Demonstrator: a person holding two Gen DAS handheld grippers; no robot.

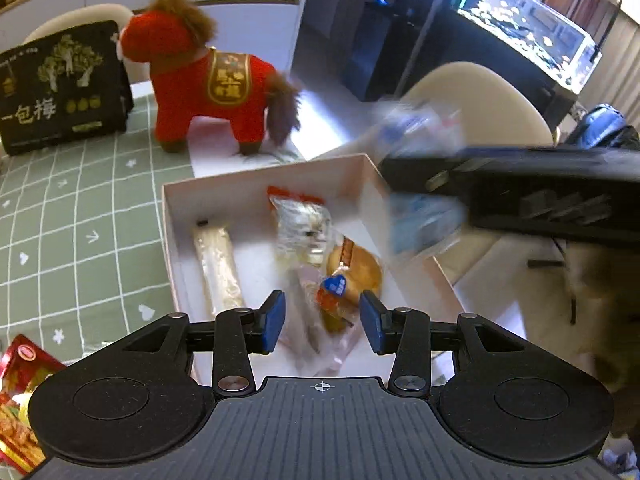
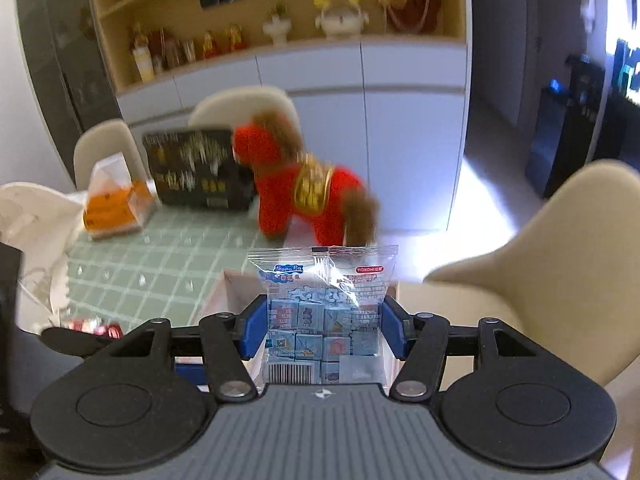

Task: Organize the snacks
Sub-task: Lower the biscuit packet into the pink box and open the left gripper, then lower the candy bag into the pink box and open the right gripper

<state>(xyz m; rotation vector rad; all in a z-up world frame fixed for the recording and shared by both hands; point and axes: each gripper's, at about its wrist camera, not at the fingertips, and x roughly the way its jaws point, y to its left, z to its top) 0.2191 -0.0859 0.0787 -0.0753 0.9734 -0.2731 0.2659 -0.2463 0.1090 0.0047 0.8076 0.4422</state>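
Observation:
An open white box point(image 1: 172, 216) sits on the green checked tablecloth point(image 1: 80, 216). Inside lie a long beige bar point(image 1: 218, 268), a clear packet with an orange top point(image 1: 304, 220) and a golden bun in a wrapper point(image 1: 356, 268). My left gripper point(image 1: 323, 320) hovers over the box's near end, open, with nothing pinched between its blue pads point(image 1: 274, 320). My right gripper point(image 2: 322, 320) is shut on a clear packet of small blue cubes point(image 2: 324, 304). In the left wrist view that packet point(image 1: 420, 216) and the right gripper's body point(image 1: 520, 200) appear blurred over the box's right wall.
A red plush horse point(image 1: 212, 80) and a black printed box point(image 1: 60, 88) stand beyond the white box. A red snack packet point(image 1: 20, 392) lies at the near left. An orange bag point(image 2: 116, 200) sits at the far left, and cream chairs point(image 1: 472, 100) stand around the table.

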